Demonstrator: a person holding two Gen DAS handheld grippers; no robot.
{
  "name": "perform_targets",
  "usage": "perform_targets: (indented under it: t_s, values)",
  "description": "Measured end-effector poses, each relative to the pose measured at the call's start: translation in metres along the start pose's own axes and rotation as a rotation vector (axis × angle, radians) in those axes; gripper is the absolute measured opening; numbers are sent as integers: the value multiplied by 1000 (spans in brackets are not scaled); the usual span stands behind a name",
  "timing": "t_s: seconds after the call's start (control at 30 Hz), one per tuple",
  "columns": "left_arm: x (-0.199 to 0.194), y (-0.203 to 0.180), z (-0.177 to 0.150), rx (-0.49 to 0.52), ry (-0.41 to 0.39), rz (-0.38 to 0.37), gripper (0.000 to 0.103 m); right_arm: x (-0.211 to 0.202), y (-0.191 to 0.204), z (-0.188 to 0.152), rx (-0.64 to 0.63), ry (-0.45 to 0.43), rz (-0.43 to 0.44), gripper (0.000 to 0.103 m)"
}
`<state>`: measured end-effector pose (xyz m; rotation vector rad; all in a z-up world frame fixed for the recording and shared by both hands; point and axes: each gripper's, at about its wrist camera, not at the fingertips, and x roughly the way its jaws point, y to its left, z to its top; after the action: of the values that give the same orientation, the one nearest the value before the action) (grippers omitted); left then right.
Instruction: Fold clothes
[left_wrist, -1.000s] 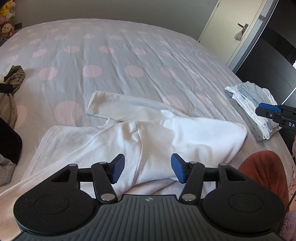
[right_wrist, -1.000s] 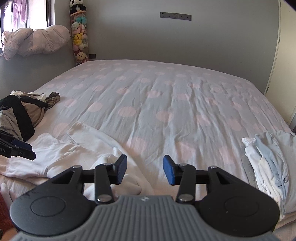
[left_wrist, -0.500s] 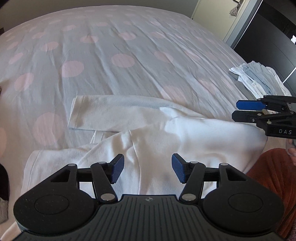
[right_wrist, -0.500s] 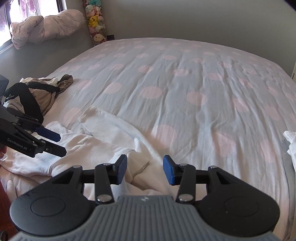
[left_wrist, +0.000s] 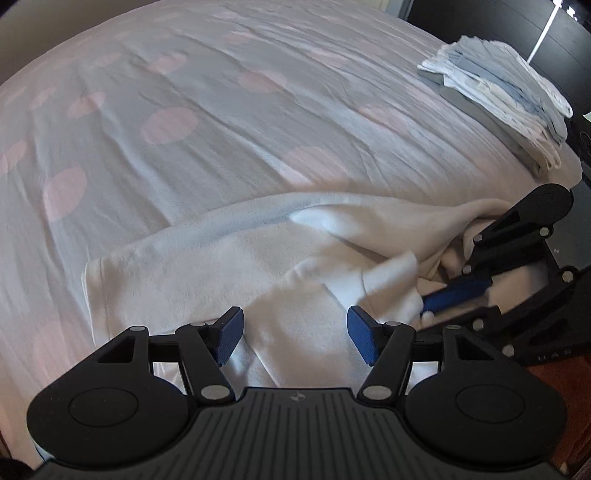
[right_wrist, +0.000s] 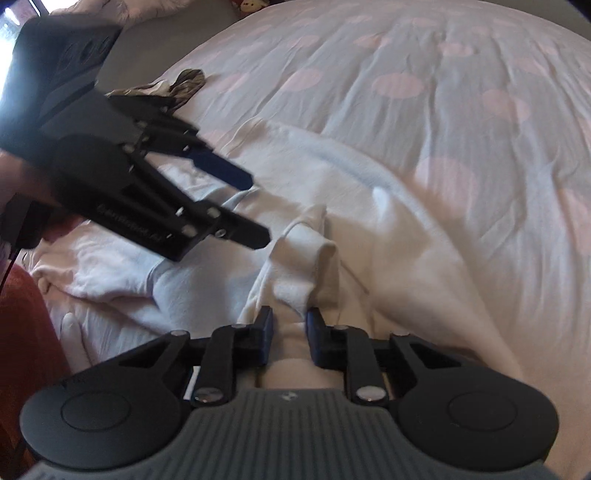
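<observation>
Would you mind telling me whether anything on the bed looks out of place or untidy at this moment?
The white garment lies crumpled and bunched near the bed's edge, one fold pinched in the right tongs. A loose heap of dark clothes sits at the far side. The folded stack looks neat. The left tongs are open.

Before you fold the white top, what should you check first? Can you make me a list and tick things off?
1. Right gripper pinching a bunched fold of the white top: ok, cloth sits between its close-set fingers.
2. Left gripper holding cloth: not ok, its jaws stand wide open above the top.
3. Top lying flat: not ok, it is rumpled, with folds near the right gripper.
4. Room on the spotted bedspread beyond the top: ok, bare cover shows there.
5. Folded pile out of the way: ok, it sits apart at the bed's edge.
6. Where the top's hem lies: cannot tell.
</observation>
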<state>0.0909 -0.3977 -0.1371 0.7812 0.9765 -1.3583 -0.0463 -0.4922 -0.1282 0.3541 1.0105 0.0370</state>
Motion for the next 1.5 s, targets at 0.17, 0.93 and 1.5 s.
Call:
perform_targets:
  t_s: [0.17,0.93,1.5]
  values:
    - [13,-14,8,229,53,6,60,1,17,-6,-82,32,2,20]
    - [17,-39,13,460,105,-65,12,-14,27,-20,-137,34,36,22]
    - [-84,-22,-49,208,38,105,23,-85,20,-38,-110,-72,-56,47]
